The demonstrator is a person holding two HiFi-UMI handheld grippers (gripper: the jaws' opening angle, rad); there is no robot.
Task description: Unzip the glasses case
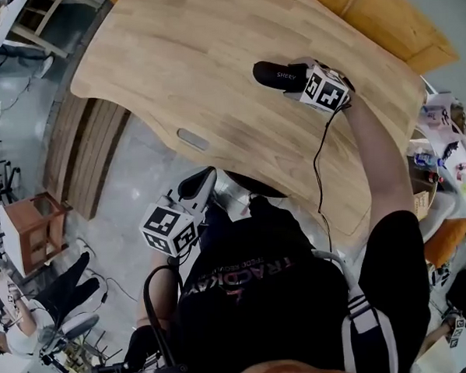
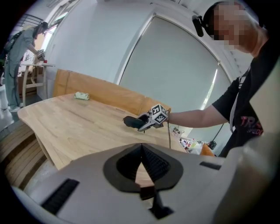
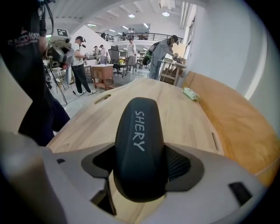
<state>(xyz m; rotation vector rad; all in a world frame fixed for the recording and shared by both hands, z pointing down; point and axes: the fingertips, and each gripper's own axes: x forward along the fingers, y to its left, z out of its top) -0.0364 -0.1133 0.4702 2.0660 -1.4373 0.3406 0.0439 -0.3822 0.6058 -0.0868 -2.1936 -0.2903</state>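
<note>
Off the near edge of the wooden table [image 1: 211,58], beside the torso: left gripper [image 1: 204,179], jaws pressed together, nothing between. Farther right, over the tabletop: right gripper [image 1: 302,83], jaws spread wide, clamped on the black glasses case [image 1: 276,75], free end pointing left.

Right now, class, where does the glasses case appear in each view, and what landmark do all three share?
Head view: case upper right of centre, over the table.
Left gripper view: case small, just above centre, in the right gripper.
Right gripper view: case large, dead centre, between the jaws.
Shared landmark: the table.
</note>
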